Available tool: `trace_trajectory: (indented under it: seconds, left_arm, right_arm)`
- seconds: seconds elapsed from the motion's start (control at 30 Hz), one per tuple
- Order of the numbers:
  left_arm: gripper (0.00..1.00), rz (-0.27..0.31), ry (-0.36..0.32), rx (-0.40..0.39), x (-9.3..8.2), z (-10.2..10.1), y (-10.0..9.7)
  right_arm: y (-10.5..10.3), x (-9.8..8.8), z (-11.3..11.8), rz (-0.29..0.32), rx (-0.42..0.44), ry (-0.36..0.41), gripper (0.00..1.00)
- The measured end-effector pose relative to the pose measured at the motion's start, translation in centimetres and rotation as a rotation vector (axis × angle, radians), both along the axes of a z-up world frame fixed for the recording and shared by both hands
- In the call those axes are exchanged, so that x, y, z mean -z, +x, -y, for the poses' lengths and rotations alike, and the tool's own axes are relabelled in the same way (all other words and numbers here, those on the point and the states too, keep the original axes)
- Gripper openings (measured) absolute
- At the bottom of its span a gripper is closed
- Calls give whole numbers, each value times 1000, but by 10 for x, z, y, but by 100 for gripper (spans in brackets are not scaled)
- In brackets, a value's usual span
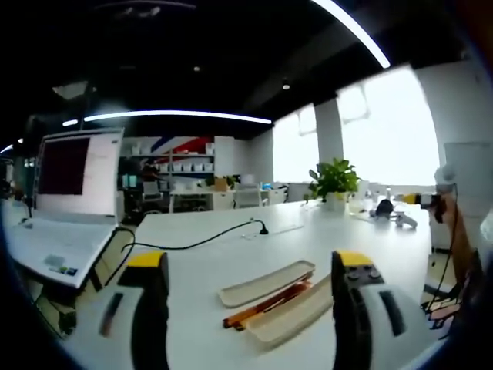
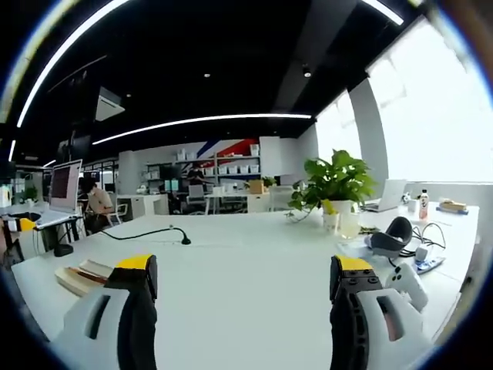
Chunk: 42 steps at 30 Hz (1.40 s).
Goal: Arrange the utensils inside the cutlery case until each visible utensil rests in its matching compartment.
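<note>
Both views look level across the white counter [image 1: 231,239]; the cutlery case [image 1: 269,297] lies near in the left gripper view, far left [image 2: 81,277] in the right.

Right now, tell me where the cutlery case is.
In the left gripper view the cutlery case lies open on the white table between the jaws, below the black cable.

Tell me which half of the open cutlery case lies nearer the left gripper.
The lower half, which lies between the left gripper's jaws; the other half lies beyond the orange-brown utensils.
</note>
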State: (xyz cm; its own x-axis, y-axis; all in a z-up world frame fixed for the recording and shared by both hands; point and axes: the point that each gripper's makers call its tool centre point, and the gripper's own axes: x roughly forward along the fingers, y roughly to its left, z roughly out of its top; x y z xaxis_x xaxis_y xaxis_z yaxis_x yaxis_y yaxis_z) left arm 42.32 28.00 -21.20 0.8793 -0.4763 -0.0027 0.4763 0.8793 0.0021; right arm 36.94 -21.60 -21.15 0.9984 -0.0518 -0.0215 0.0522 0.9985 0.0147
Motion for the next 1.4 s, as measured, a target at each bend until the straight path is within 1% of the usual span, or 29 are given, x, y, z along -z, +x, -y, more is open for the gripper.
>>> trace_trajectory:
  seconds: [0.03,0.1,0.2,0.27,0.33,0.43,0.5,0.57,0.63,0.67,0.73,0.83,0.93,1.0,1.07,1.13,1.2,1.27,1.3,1.33,1.37,1.4]
  left_arm:
    - [86,1,6,-2,-1,-1,1]
    - [81,3,43,5,-2,-2,4]
    - [80,-14,118,36,2,2,8]
    - [80,-33,155,54,6,4,12]
    - [78,-39,188,76,7,7,15]
    - [72,-38,217,97,6,8,19]
    - [69,-36,229,109,5,9,23]
    - [65,-55,251,135,8,10,25]
    - [59,-71,288,170,12,12,28]
    - [57,-92,307,182,17,13,30]
    - [54,-112,342,200,23,15,35]
    - [50,-158,412,241,37,17,38]
    - [49,-207,486,275,53,17,44]
    - [49,-221,526,273,60,17,52]
    - [48,-236,572,285,67,17,55]
    - [47,-242,590,291,70,18,60]
    - [43,-258,612,302,74,19,64]
    - [39,-270,635,317,79,19,66]
    - [39,-276,645,326,82,19,67]
    - [40,-284,653,328,84,19,69]
    - [39,-295,664,329,87,17,71]
    - [39,-302,677,334,90,17,72]
  right_arm:
    - [3,1,-5,-12,-22,-8,96]
    - [11,-2,-17,-17,-75,-29,96]
    - [24,-9,-33,-22,-131,-71,96]
    - [33,-13,-44,-28,-177,-93,96]
    - [40,-16,-56,-36,-224,-120,95]
    - [49,-20,-71,-33,-281,-157,93]
    - [54,-22,-82,-37,-318,-165,93]
    - [59,-21,-92,-51,-361,-184,93]
    - [64,-17,-102,-74,-402,-212,92]
    - [68,-13,-108,-90,-424,-222,91]
    - [71,-7,-116,-116,-451,-235,90]
    - [75,-4,-123,-114,-472,-242,90]
    - [78,-1,-131,-124,-503,-263,88]
    - [78,-3,-142,-103,-552,-272,87]
    - [80,-4,-150,-105,-592,-260,85]
    - [83,-3,-157,-115,-623,-258,84]
    - [87,0,-165,-130,-651,-271,83]
    - [92,-1,-171,-123,-657,-265,78]
    - [93,-1,-177,-119,-679,-262,75]
    - [93,0,-183,-129,-710,-271,74]
    - [92,3,-190,-147,-744,-284,74]
    - [93,4,-195,-153,-760,-299,75]
